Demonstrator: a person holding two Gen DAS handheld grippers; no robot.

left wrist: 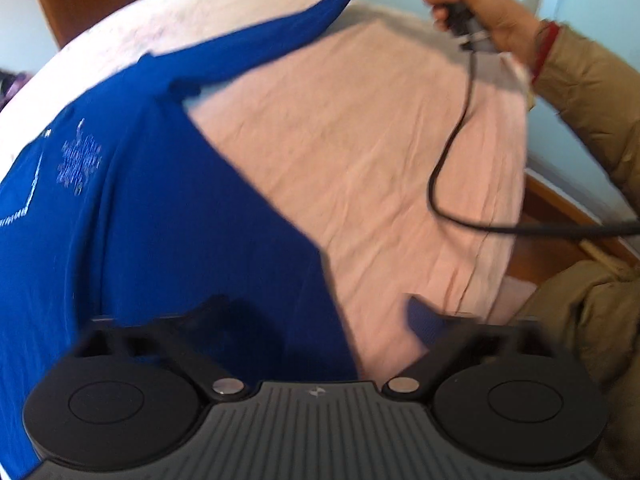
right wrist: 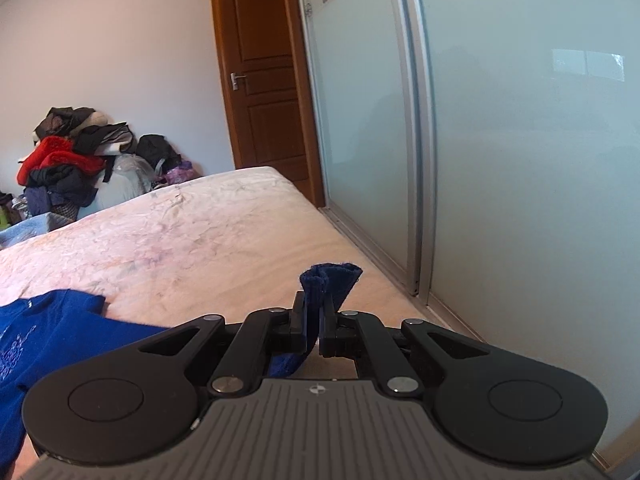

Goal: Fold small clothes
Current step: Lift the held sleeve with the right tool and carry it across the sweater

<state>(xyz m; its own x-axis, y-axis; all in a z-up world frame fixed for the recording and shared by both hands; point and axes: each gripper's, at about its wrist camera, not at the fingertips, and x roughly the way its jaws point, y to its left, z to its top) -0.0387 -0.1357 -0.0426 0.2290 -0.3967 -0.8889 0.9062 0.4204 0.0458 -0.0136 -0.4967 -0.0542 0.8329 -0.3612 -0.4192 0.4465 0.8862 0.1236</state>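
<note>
- The royal-blue knit long-sleeved top with pale stitched motif (left wrist: 152,208) lies mostly on the pink crumpled bedsheet (left wrist: 360,152), one sleeve lifted
- Right gripper (right wrist: 316,320) is pinching that sleeve's cuff; a thin bite, likely to slip if tugged
- Left gripper (left wrist: 320,312) is spread wide above the hem, gripping nothing
- No containers visible; only a heap of clothes (right wrist: 72,152) beyond the bed

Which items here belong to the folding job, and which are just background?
Job:
- blue shirt, its sleeve lifted
- right gripper, shut on the sleeve
- left gripper, open
- bed

Background:
- clothes pile
- door
- wardrobe
</note>
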